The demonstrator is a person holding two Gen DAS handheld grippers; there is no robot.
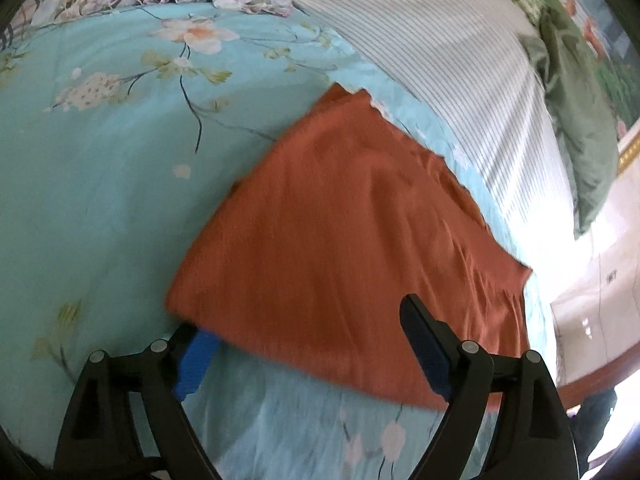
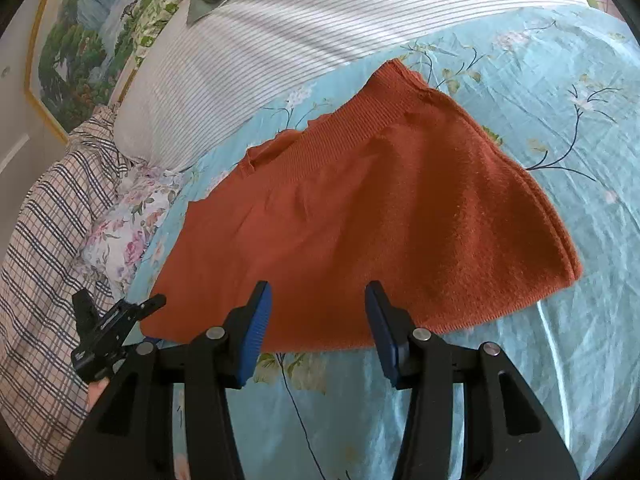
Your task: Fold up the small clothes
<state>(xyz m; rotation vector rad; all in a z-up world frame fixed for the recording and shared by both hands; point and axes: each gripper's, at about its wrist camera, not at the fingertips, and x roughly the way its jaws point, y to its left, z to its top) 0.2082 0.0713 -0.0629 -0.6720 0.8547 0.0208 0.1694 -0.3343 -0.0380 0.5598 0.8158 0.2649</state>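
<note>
1 orange garment (image 2: 360,216), waistband far-left.

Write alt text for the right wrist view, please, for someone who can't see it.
An orange garment lies flat on a blue floral bedspread, with the open right gripper at its near edge. A striped pillow lies behind, and the left gripper shows at the garment's left corner.

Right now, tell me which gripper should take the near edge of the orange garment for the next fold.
Left. The left gripper already straddles the orange garment's near corner, jaws wide, one finger under the hem. The right gripper hovers open, short of the edge.
</note>
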